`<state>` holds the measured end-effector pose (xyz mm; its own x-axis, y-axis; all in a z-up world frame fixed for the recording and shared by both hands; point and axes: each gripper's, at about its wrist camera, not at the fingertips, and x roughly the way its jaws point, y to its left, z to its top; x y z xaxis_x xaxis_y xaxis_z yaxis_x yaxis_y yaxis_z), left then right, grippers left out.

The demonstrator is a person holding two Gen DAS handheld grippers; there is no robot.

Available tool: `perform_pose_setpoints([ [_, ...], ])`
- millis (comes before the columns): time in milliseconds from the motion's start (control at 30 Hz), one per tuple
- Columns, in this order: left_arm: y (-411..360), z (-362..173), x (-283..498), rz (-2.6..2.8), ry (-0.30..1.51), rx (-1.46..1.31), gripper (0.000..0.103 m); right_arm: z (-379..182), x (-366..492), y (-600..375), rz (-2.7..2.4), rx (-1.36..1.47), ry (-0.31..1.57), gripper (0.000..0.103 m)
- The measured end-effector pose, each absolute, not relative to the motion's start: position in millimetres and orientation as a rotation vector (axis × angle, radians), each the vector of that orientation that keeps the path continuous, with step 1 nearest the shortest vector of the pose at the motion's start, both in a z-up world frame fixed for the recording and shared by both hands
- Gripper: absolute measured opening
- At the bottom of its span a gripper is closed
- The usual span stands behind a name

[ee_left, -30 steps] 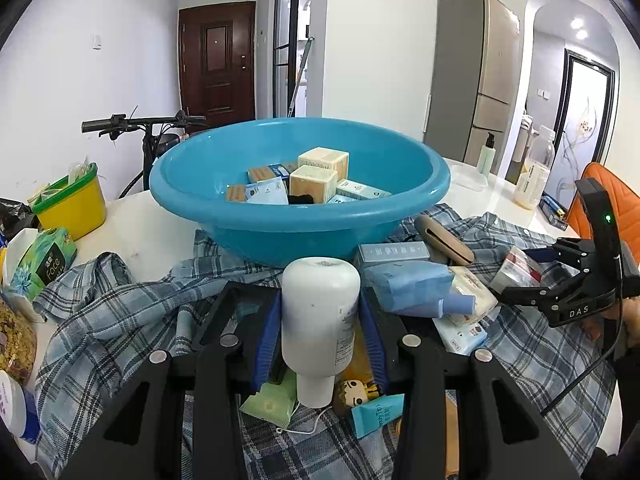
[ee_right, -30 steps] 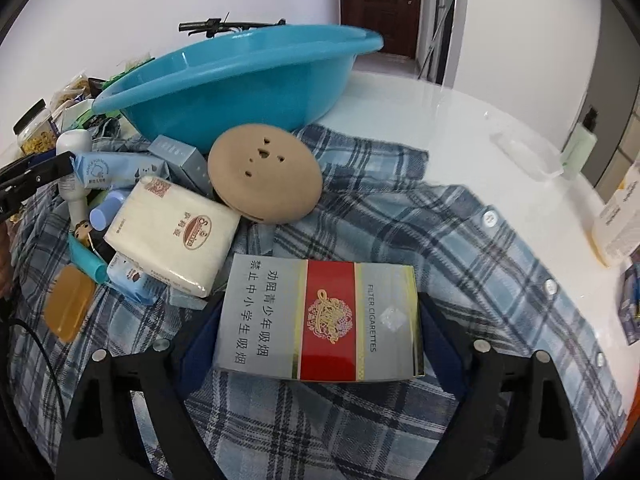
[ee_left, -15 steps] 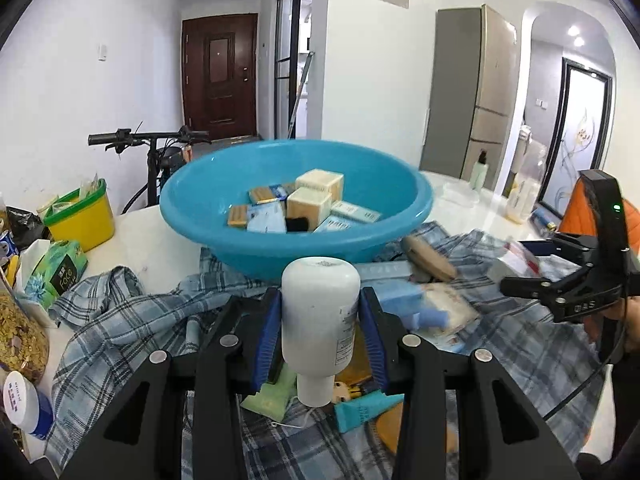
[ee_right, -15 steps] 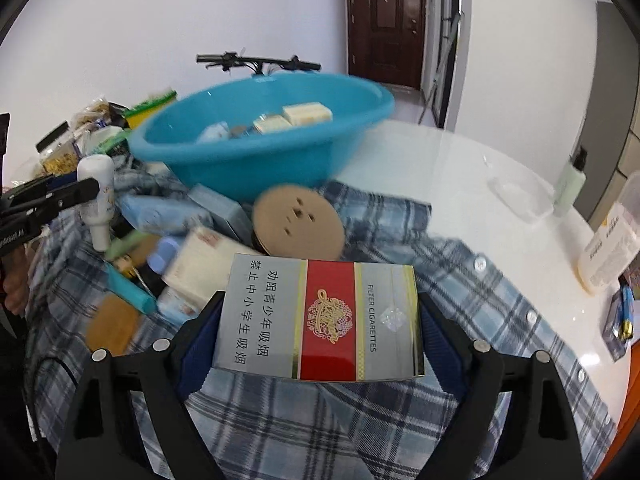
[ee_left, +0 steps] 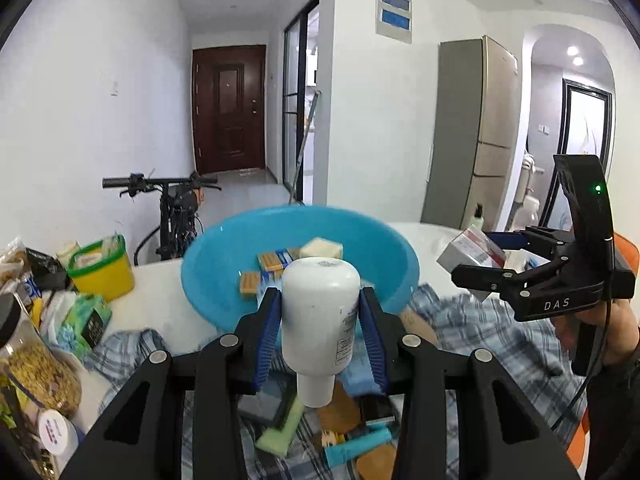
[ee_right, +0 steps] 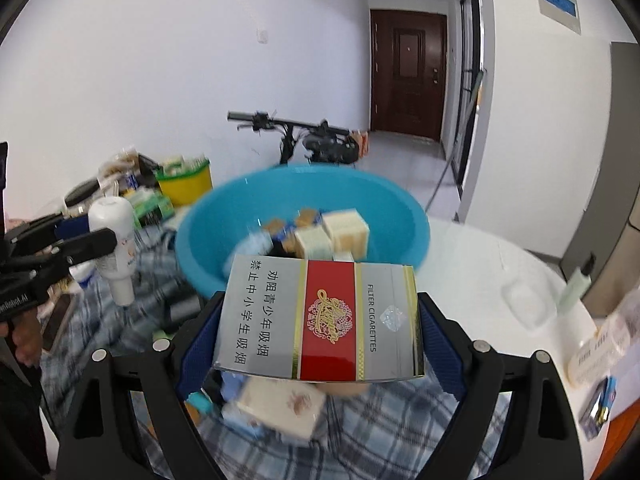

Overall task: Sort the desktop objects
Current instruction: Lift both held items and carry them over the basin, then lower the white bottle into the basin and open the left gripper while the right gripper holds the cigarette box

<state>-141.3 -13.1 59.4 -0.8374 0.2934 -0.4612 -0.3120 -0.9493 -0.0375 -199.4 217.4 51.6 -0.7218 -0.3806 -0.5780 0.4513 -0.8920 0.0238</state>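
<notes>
My left gripper (ee_left: 320, 320) is shut on a white lotion bottle (ee_left: 318, 320), held cap-down above the table in front of the blue basin (ee_left: 208, 268). My right gripper (ee_right: 320, 320) is shut on a silver and red cigarette pack (ee_right: 320, 316), held in the air just before the basin (ee_right: 400, 200). The basin holds several small boxes (ee_right: 344, 228). In the left wrist view the right gripper (ee_left: 480, 256) and its pack (ee_left: 468, 246) are at the right, level with the basin rim. In the right wrist view the left gripper (ee_right: 100, 228) with the bottle (ee_right: 116, 236) is at the left.
A plaid shirt (ee_left: 500, 340) covers the white table (ee_right: 480, 256) with loose items on it: a tissue pack (ee_right: 280, 408), a teal tube (ee_left: 356, 446), a dark box (ee_left: 264, 400). A yellow tub (ee_left: 100, 272), snack packs (ee_left: 84, 320) and a jar (ee_left: 36, 372) stand at the left. A bicycle (ee_left: 176, 204) stands behind.
Both grippers have risen with their loads and moved towards the basin. The table items have dropped lower in both views, and more of the room shows.
</notes>
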Motion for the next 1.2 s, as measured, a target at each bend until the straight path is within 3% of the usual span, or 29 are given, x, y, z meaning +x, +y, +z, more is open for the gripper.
perform_pose_setpoints([
  [433, -15, 103, -195, 2.809, 0.015, -0.605, 0.042, 106, -246, 179, -2.548, 0.688, 0.152, 0.088],
  [1200, -24, 58, -284, 2.859, 0.041, -0.757, 0.042, 73, -314, 167, -2.522, 0.771, 0.136, 0.088],
])
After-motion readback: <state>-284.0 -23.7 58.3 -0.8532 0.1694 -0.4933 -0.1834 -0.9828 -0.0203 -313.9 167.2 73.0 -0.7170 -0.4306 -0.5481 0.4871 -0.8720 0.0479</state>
